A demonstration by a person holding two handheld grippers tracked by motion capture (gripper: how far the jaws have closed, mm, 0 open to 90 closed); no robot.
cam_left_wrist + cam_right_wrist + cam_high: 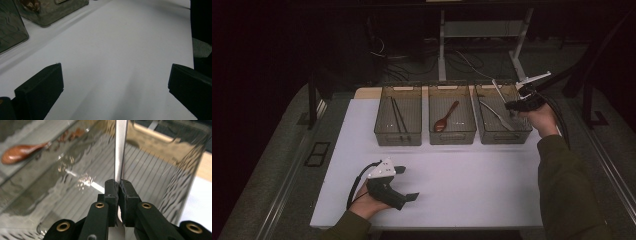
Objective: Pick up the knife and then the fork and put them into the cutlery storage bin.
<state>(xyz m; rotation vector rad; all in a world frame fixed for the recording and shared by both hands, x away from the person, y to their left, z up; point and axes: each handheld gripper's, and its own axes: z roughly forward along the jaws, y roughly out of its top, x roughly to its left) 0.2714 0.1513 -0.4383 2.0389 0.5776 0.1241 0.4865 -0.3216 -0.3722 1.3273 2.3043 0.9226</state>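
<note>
Metal utensil (120, 150) clamped between jaws

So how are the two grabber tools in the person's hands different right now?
The left gripper stands open with nothing between its jaws, low over the white table. The right gripper is shut on a silver utensil, raised over the right-hand bin. Both are black, two-jawed and hand-held.

Field notes. My white table (472, 185) carries three clear bins in a row at the far edge. Left bin (384, 132): dark chopsticks (398, 116). Middle bin (452, 135): brown wooden spoon (446, 118), bowl toward me. Cables (462, 60) lie on the floor beyond.
</note>
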